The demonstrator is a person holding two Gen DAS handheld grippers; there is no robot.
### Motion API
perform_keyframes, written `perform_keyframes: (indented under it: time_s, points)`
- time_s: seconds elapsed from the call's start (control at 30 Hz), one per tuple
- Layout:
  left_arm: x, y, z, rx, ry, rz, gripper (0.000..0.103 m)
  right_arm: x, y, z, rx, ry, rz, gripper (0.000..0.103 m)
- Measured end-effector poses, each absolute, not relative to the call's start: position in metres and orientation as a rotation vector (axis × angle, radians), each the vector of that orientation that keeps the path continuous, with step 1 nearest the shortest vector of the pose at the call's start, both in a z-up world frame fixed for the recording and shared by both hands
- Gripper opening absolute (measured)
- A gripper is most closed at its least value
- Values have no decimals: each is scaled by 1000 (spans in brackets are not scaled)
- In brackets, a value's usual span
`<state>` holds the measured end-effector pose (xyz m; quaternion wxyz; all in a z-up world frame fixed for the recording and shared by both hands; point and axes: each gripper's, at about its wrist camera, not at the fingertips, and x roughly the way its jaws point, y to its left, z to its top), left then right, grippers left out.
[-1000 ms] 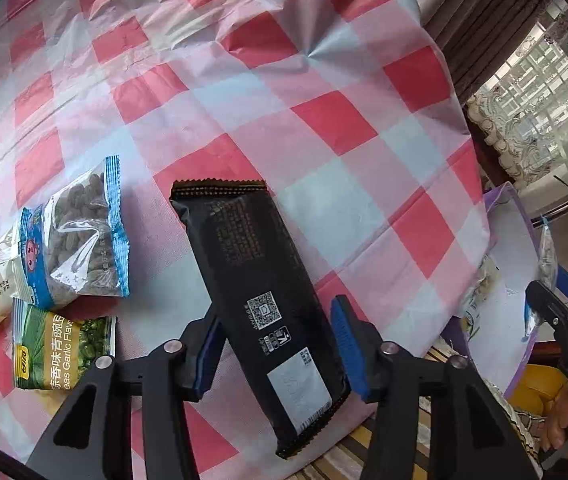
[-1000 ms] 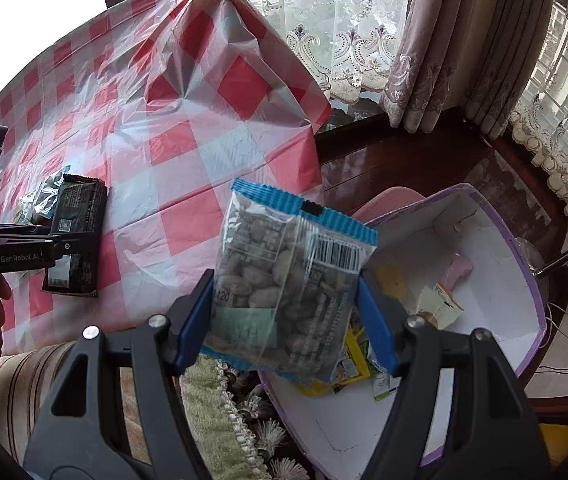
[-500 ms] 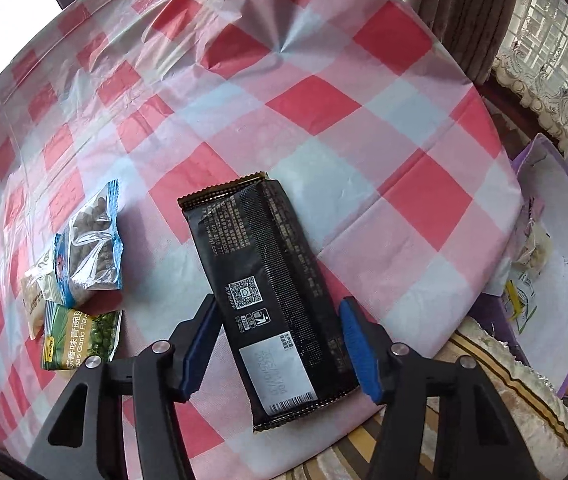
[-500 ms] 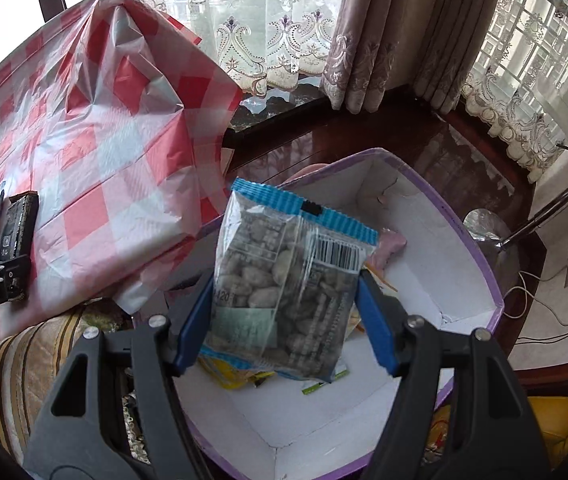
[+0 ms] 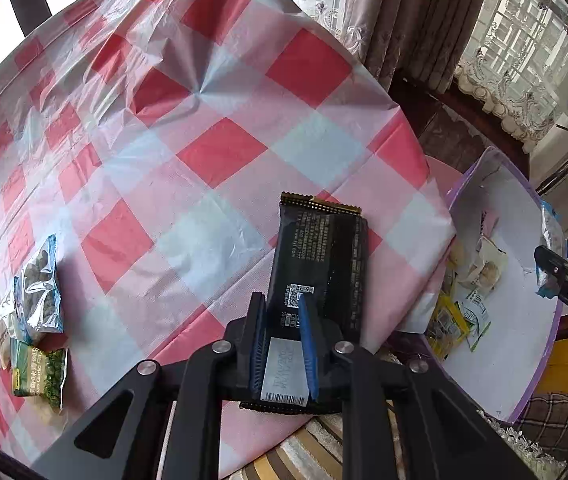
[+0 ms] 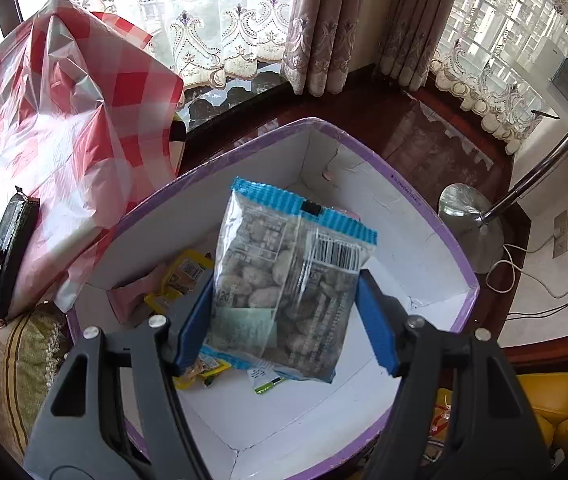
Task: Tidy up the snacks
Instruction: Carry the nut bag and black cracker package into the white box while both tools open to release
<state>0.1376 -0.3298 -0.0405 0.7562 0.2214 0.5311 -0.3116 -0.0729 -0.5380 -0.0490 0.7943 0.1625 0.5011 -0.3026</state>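
My right gripper (image 6: 284,312) hung directly above the purple-rimmed box (image 6: 412,200), its blue pads spread wide on either side of the blue-topped nut packet (image 6: 288,280). Whether the pads touched the packet's sides I could not tell. The packet's long axis ran from about 6 o'clock at the pads up toward 12, sealed blue edge farthest from me, and the box's white floor showed under it on every side. I judged that relation to be the one that counted: the packet sat straight over the box, so a release would drop it among the yellow sachets (image 6: 187,272) lying there.

My left gripper (image 5: 281,344) was clamped on the near end of the black snack bar (image 5: 324,264), the pads narrow across its white label. The bar pointed away toward 12 o'clock over the checked tablecloth (image 5: 219,152), and the box lay at 3 o'clock from it, past the table edge. At 9 o'clock three small packets (image 5: 37,320) waited on the cloth, nearer my left arm.
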Motion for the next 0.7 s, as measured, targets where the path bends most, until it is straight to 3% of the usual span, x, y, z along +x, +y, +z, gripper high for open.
perform_keyframes:
  time_s: [0.03,0.1,0.17,0.43,0.5,0.7]
  points:
    - [136,-329,-39,472,1163,-684,31,-73,-539,-51,353,1081,-648,71]
    - [133,-329,-37,463,1161,-679,57,-74,-539,-54,352,1084,-645,71]
    - [126,-336,-36,491,1152,-704,68,-74,-537,-55,346,1086,-643,71]
    - [109,-363,-56,697,1160,-703,67,-77,-536,-57,316,1098,-660,71]
    - [104,-367,-56,718,1152,-728,53,-78,-537,-58,313,1101,-663,71]
    - [87,-377,-55,808,1080,-716,50,-80,-538,-59,310,1101,-663,71]
